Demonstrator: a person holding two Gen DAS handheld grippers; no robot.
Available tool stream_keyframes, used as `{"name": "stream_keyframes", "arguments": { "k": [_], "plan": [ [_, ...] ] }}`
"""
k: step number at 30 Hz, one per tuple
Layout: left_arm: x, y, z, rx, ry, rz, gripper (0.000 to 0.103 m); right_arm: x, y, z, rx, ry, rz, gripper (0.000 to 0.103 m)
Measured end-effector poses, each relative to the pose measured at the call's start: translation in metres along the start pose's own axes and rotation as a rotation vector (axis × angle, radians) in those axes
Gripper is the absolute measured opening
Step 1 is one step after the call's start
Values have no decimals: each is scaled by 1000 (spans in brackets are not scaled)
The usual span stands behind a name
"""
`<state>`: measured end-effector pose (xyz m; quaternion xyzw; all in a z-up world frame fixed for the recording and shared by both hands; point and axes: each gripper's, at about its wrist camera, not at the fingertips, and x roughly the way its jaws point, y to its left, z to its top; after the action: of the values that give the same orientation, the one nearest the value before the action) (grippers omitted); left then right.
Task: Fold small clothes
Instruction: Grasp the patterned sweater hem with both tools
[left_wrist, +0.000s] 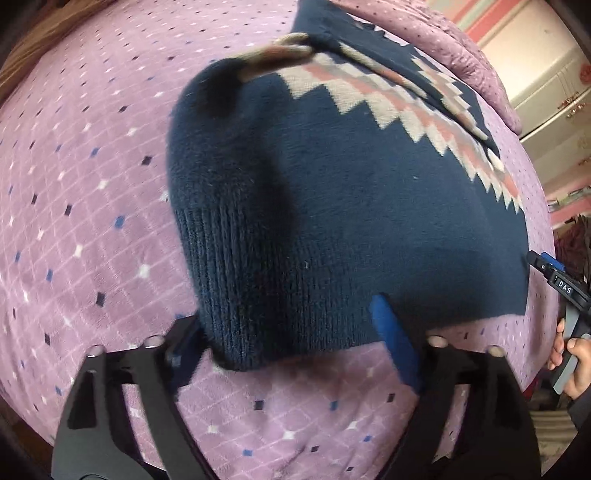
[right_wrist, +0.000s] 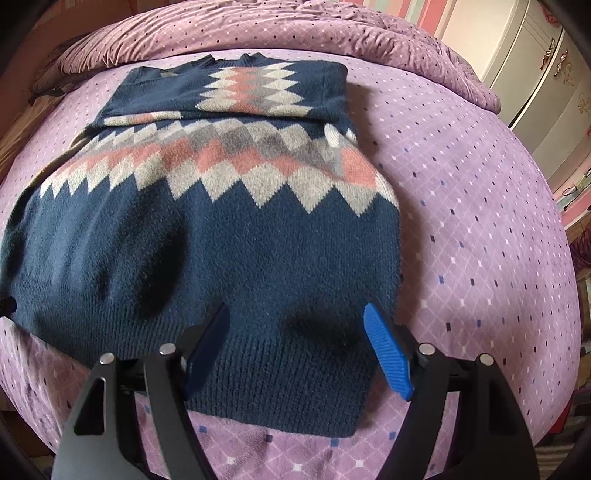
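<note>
A small navy sweater (right_wrist: 236, 243) with a grey, pink and white zigzag band lies on the purple blanket, its sleeves folded in across the chest. It also shows in the left wrist view (left_wrist: 332, 206). My left gripper (left_wrist: 291, 332) is open, its blue pads on either side of the sweater's ribbed hem at the left corner. My right gripper (right_wrist: 295, 339) is open, its blue pads straddling the ribbed hem near the right corner. The right gripper's tip (left_wrist: 554, 277) and the hand holding it show at the right edge of the left wrist view.
The purple diamond-patterned blanket (right_wrist: 480, 221) covers the bed. A bunched purple quilt (right_wrist: 258, 33) lies along the far edge. A cream cabinet (right_wrist: 543, 81) stands beyond the bed on the right.
</note>
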<state>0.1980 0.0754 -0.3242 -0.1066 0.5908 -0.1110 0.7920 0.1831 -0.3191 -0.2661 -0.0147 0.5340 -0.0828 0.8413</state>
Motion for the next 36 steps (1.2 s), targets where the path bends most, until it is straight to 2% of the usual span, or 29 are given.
{"name": "stream_keyframes", "arguments": {
  "k": [1, 2, 4, 5, 7, 13, 18, 27, 32, 34, 36],
  "plan": [
    [0, 0, 0, 5, 7, 5, 63, 0, -1, -1, 0, 1, -2, 76],
    [1, 1, 1, 6, 12, 18, 58, 0, -3, -3, 1, 6, -4, 76],
    [1, 5, 4, -3, 25, 27, 42, 0, -6, -6, 5, 10, -10, 76],
    [1, 8, 4, -8, 28, 23, 39, 0, -9, -8, 11, 11, -13, 76],
    [0, 10, 6, -6, 39, 30, 23, -1, -13, -11, 23, 17, -15, 76],
    [3, -1, 11, 45, 66, 85, 15, -10, -33, -32, 98, 52, -9, 76],
    [6, -7, 14, 64, 75, 105, 14, -11, -45, -52, 118, 93, -15, 76],
    [10, -11, 15, 84, 83, 129, 14, 26, -51, -59, 204, 163, 147, 74],
    [12, -12, 15, 93, 84, 127, 15, 32, -52, -64, 260, 178, 180, 77],
    [14, -13, 15, 94, 86, 125, 16, 33, -52, -63, 275, 179, 188, 73],
    [14, -12, 15, 90, 86, 122, 19, 33, -50, -63, 281, 187, 201, 65]
  ]
}}
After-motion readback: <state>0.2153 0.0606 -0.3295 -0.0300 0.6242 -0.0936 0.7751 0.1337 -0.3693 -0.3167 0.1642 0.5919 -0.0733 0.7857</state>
